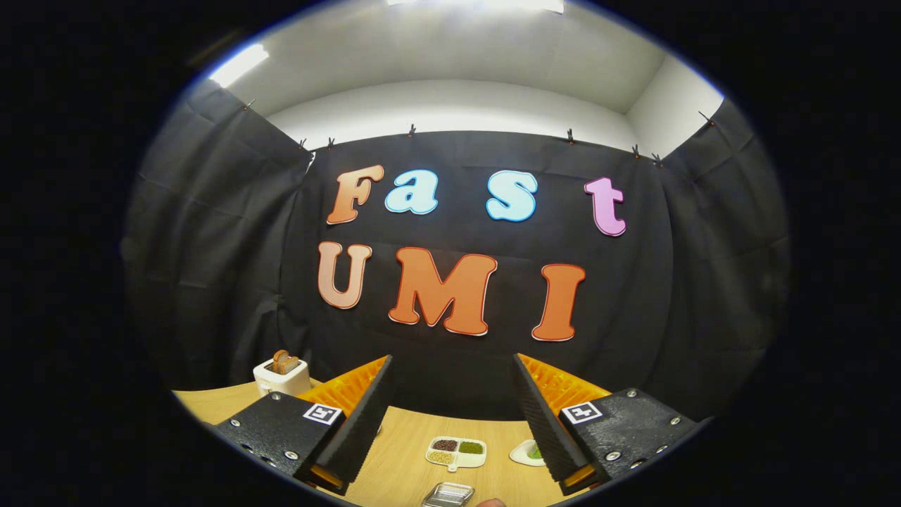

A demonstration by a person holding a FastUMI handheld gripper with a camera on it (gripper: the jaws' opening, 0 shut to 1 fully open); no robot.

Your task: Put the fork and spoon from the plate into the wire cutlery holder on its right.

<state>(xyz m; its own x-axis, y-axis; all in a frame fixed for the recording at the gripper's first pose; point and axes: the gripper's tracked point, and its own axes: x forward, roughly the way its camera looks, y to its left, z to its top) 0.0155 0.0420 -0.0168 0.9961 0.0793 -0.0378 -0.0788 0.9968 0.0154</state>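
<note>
Hand-held gripper (452, 366): we see it raised well above the pale wooden worktop (405, 451) and aimed almost level at the booth's black cloth wall, so its two fingers frame the wall more than the worktop.
Finger state: we find the fingers spread wide apart, released, with nothing between them and nothing touching either one.
Finger pose: both fingers rise from the lower part of the view and lean slightly towards each other at the tips; each carries a small square marker on its base.
Divided dish: we note a small white dish with three compartments of dark, green and pale grains (456, 452) on the worktop, low between the fingers and well below their tips.
Metal tray: we see a small shiny rectangular metal tray (448, 495) nearer to us than the divided dish, partly cut off.
Small dish: a small white dish with something green in it (528, 453) sits just beside the right finger, partly hidden by it.
Toaster: a white toaster with brown slices standing in its slots (282, 375) sits on the worktop beyond the left finger.
Task things: we cannot make out the plate, the fork, the spoon or the wire cutlery holder from this pose.
</note>
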